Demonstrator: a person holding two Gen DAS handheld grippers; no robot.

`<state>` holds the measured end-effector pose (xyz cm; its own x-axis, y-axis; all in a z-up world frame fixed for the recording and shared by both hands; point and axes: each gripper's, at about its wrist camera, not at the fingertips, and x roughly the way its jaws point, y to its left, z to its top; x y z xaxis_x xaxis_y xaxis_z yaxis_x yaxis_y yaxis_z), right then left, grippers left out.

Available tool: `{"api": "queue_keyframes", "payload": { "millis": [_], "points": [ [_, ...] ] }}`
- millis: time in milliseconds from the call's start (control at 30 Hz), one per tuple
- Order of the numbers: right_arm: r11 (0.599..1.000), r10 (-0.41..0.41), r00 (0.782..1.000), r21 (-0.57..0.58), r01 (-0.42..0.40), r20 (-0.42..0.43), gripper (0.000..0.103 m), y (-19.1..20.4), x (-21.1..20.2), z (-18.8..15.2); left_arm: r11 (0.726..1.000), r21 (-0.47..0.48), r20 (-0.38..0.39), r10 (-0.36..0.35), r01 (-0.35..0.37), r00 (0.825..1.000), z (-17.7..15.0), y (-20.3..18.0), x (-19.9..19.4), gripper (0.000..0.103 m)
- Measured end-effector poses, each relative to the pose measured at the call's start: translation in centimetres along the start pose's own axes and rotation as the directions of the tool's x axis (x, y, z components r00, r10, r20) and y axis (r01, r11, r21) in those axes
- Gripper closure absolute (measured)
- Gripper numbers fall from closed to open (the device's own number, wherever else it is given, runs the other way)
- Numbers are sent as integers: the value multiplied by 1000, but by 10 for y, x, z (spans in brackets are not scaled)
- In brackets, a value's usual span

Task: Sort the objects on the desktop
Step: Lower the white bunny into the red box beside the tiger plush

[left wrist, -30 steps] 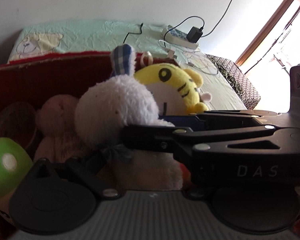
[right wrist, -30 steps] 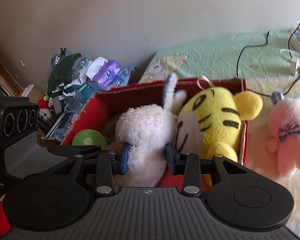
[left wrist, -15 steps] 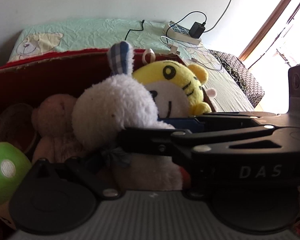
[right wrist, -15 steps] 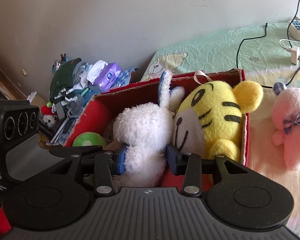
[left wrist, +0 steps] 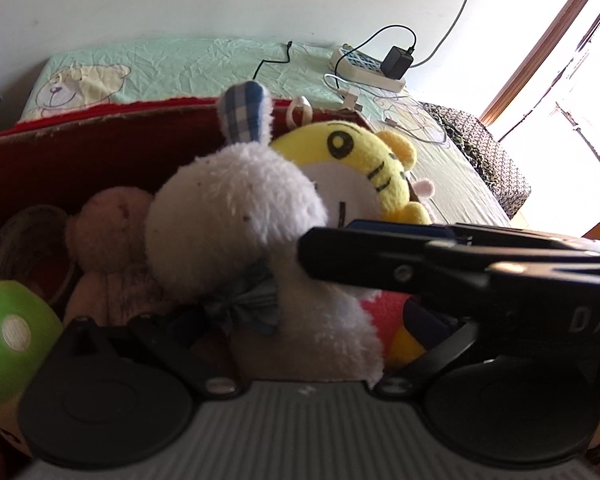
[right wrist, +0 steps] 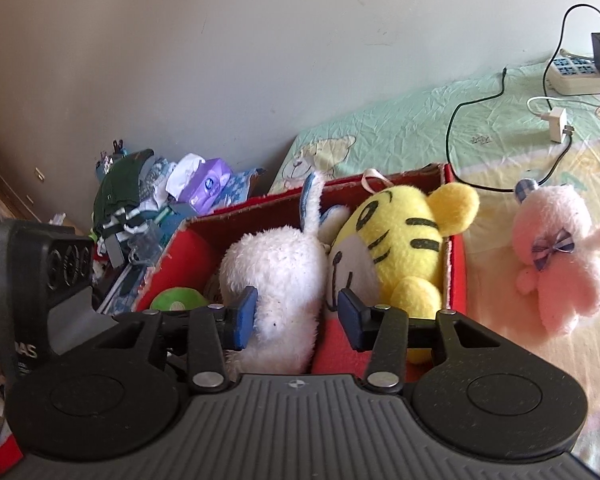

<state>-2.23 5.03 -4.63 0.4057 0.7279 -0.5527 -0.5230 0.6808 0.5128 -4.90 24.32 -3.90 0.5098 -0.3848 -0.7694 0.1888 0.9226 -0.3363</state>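
Left wrist view: white plush rabbit (left wrist: 236,216) sits in the red box (left wrist: 80,152), beside the yellow tiger (left wrist: 364,164). Left gripper (left wrist: 284,344) jaws stand spread, holding nothing.

Right wrist view: right gripper (right wrist: 296,316) jaws stand spread around the rabbit's body, the left pad touching the fur. Pink plush (right wrist: 560,256) lies on the bed, right of the box. Risk: withdrawing jaws may snag fur and tip the rabbit out.

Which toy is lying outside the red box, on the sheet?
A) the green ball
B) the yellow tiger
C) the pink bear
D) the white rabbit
C: the pink bear lies on the sheet to the right of the red box, while the tiger, rabbit and green ball are inside it.
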Motion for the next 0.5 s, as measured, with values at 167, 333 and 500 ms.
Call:
{"api": "queue_keyframes", "payload": {
  "millis": [167,333,500],
  "points": [
    [1000,-9,1000,-5,9,21,63,1,-3,2,999,32,-1,34,-34,999,0,-6,1,1],
    [1000,-21,1000,-9,21,17,68,2,5,2,998,45,-11,48,-48,999,1,-8,2,1],
    [999,-30,1000,26,30,3,69,-3,8,1,996,59,-18,64,-63,998,1,-9,3,2]
  ]
}}
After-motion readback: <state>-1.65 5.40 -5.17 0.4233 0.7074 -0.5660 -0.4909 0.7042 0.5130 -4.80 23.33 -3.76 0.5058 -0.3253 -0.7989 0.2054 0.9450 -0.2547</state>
